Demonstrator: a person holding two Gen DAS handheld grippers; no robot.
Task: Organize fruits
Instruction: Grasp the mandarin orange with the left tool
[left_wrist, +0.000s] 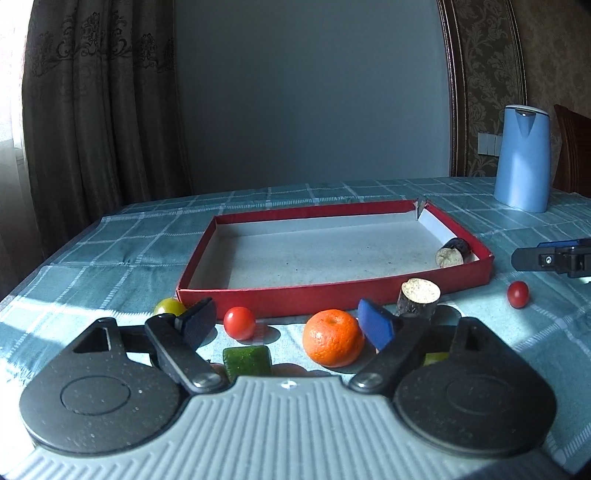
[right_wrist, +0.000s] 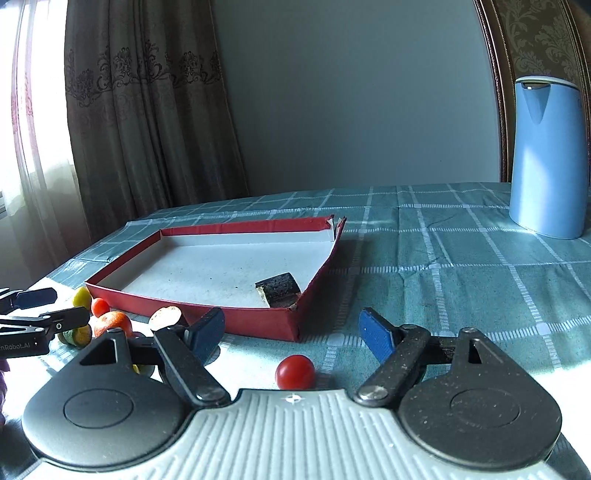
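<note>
Red cardboard tray (left_wrist: 332, 291) holds just one dark cut chunk (left_wrist: 451, 254) in its near right corner so far, so we're barely started. Mandarin (left_wrist: 332, 341), cherry tomatoes (left_wrist: 239, 323), green cube (left_wrist: 246, 360) and the rest sit on the tablecloth (left_wrist: 92, 258) out front. Left gripper (left_wrist: 286, 325) and right gripper (right_wrist: 291, 332) both gape, holding nothing.

Fruit crowds the cloth before the red tray (left_wrist: 332, 295); its floor lies mostly bare, eggplant piece (left_wrist: 452, 253) in one corner.
</note>
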